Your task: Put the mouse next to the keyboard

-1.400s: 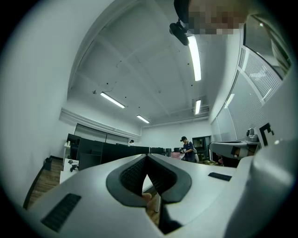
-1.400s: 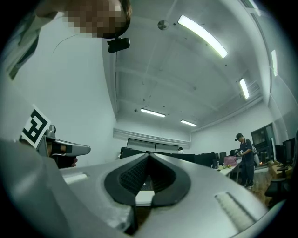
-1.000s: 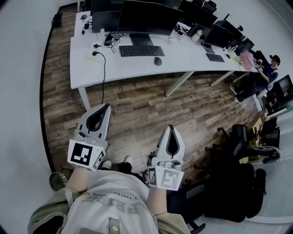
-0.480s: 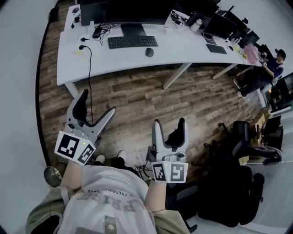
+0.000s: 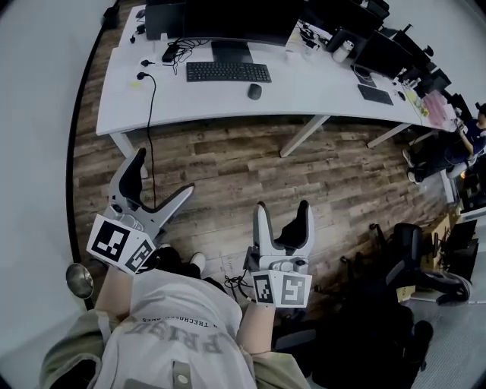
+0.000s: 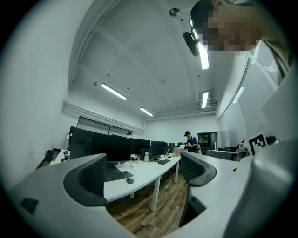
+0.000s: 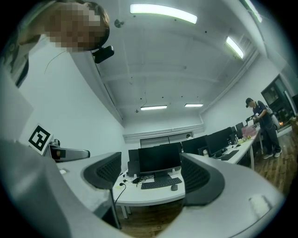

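Note:
A dark mouse (image 5: pixel 254 91) lies on the long white desk (image 5: pixel 197 102), a short way right of the black keyboard (image 5: pixel 228 72). Both are far ahead of me, across the wood floor. My left gripper (image 5: pixel 162 173) and right gripper (image 5: pixel 283 207) are held out over the floor, well short of the desk. Their jaws have just been opening and stand wide, with nothing between them. The left gripper view shows its gripper (image 6: pixel 145 172) framing the mouse (image 6: pixel 130 181) and keyboard (image 6: pixel 116 175). In the right gripper view the mouse (image 7: pixel 173 188) and keyboard (image 7: pixel 160 184) sit between the open pads (image 7: pixel 104 171).
A big monitor (image 5: pixel 228 19) stands behind the keyboard. A black cable (image 5: pixel 149 114) hangs off the desk's front left. A slanted desk leg (image 5: pixel 304 137) is in the middle. Office chairs (image 5: pixel 410 251) crowd the right; a person (image 5: pixel 474 129) is at far right.
Both grippers went from shut to wide open. They have shifted slightly in the head view, and the desk now looks a little closer.

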Demonstrator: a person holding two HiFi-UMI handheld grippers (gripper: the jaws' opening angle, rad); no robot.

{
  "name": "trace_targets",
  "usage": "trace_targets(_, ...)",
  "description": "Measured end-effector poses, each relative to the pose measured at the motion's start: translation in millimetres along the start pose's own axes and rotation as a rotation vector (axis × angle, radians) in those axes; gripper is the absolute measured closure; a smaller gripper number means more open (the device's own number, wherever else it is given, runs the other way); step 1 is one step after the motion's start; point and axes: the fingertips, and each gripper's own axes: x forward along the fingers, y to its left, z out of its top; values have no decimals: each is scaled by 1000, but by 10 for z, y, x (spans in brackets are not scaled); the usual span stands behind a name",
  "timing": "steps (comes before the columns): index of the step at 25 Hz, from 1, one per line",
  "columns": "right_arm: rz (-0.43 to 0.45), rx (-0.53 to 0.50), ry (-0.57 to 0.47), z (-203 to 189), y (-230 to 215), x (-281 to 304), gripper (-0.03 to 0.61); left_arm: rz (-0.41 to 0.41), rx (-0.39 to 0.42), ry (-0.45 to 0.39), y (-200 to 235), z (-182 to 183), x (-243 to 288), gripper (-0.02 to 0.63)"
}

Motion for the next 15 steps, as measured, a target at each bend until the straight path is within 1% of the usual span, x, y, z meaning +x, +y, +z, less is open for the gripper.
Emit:
trace_targets(4, 15, 30, 27, -128, -19, 129, 186, 58, -8, 32, 202, -64, -2, 144)
trace_targets(7, 17, 41, 48, -241, -47, 230, 186, 72, -10, 63, 323, -187, 92, 143)
trace_targets(11, 3, 27, 79, -375, -133, 387, 186, 47, -42, 85, 420, -361, 353, 143)
trace_targets(15, -15, 0, 91, -409, -216, 733, 187, 0, -59, 91, 574, -377, 759, 143)
